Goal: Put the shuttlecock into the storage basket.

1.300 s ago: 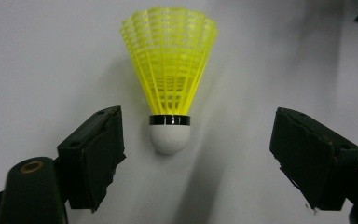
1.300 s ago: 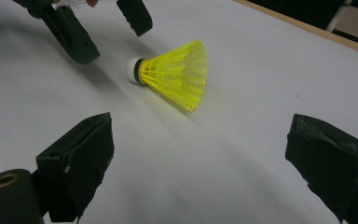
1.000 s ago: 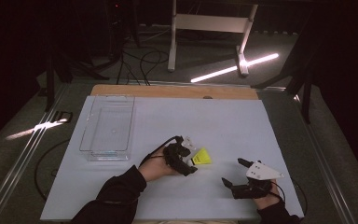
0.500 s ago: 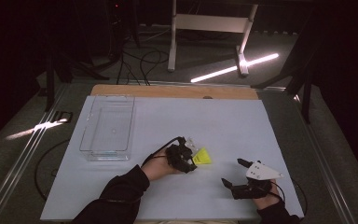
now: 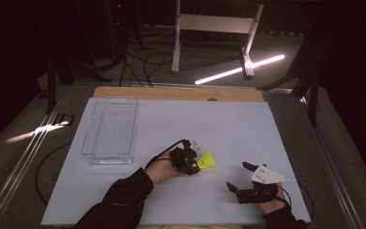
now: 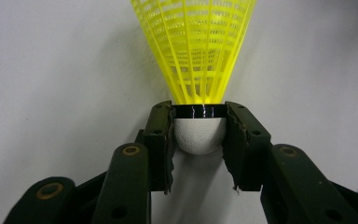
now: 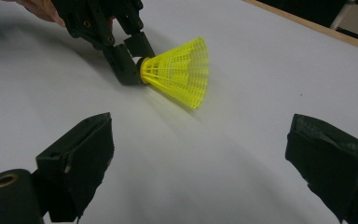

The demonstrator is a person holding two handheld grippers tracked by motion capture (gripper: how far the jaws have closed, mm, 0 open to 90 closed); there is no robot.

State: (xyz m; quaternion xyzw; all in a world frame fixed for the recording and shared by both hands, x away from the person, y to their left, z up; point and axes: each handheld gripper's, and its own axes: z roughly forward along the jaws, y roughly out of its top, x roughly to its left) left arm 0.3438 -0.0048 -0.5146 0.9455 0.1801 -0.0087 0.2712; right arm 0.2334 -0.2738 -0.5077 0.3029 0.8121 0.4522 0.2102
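One yellow shuttlecock [image 6: 199, 56] lies on its side on the white worktop [image 5: 248, 133], near the front edge and a little right of the middle. Its white cork sits between the two jaws of the left claw [image 6: 199, 140], which is clamped on the dark band where cork meets skirt. In the left gripper view the mesh skirt fans up and away from the jaws, with the rounded cork end facing the camera. From above, the shuttlecock [image 5: 207, 161] points its skirt to the right, away from the left claw [image 5: 190, 160], and the person's left hand [image 5: 164, 169] and dark sleeve [image 5: 119, 200] reach in from the bottom edge behind it.

In the right gripper view the shuttlecock [image 7: 179, 72] lies ahead and slightly left, its skirt touching or just above the sheet, with the left claw [image 7: 135, 65] gripping its narrow end. The right claw [image 7: 200, 154] hovers near it with its jaws spread wide apart and nothing between them. From above, the right claw [image 5: 238, 176] sits to the right of the shuttlecock and nearer the front edge, under its grey plate [image 5: 268, 176].

Farther off, a clear tray [image 5: 109, 129] stands on the left part of the worktop, well apart from both claws
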